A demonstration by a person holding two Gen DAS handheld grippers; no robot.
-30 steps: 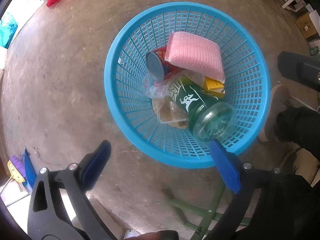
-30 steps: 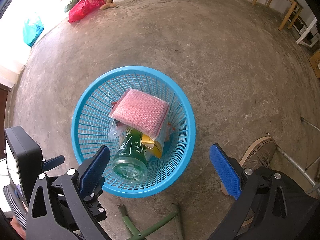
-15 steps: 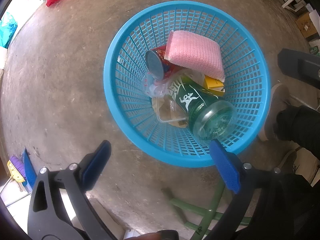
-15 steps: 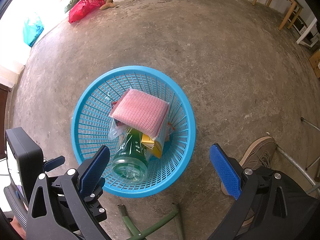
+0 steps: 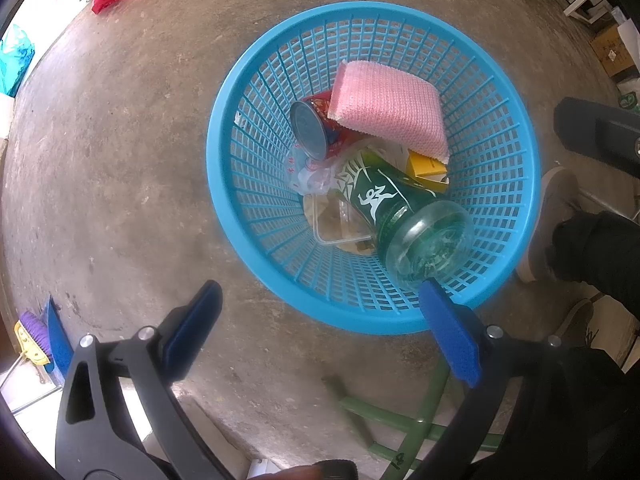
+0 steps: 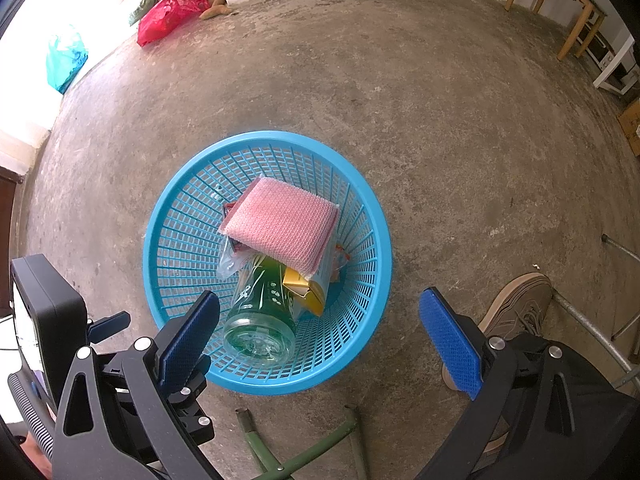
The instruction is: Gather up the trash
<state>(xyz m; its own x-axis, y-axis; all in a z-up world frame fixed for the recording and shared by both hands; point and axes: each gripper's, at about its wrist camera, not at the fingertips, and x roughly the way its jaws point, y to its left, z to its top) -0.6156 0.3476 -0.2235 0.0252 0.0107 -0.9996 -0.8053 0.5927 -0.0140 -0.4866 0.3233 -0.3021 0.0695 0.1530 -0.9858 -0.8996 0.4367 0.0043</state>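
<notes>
Blue pads tip both tools: the left hand-held gripper (image 5: 320, 328) hangs above the concrete floor (image 5: 120, 184) with its jaws spread wide and nothing between them, its right pad overlapping the near rim of the blue basket (image 5: 240, 224). The right hand-held gripper (image 6: 320, 332) is likewise spread wide and empty, tilted down over the same basket (image 6: 376, 240), its left pad in front of the basket's near-left wall.

The collected trash sits inside the basket. A green bottle (image 5: 404, 216) lies on its side, base toward the cameras. A pink bubble-wrap pouch (image 5: 388, 108) rests on top of the pile, partly covering a red can (image 5: 316, 128). A yellow carton (image 5: 426, 168) is tucked beside the bottle, and a clear plastic tray (image 5: 336, 224) and a crumpled clear bag (image 5: 308, 172) lie under it.

A tan shoe (image 6: 516, 304) stands on the floor just right of the basket; green metal legs (image 6: 304, 452) show below it.

Compared with a second ago, both grippers sit in nearly the same place, jaws equally wide, and the trash has not shifted.
</notes>
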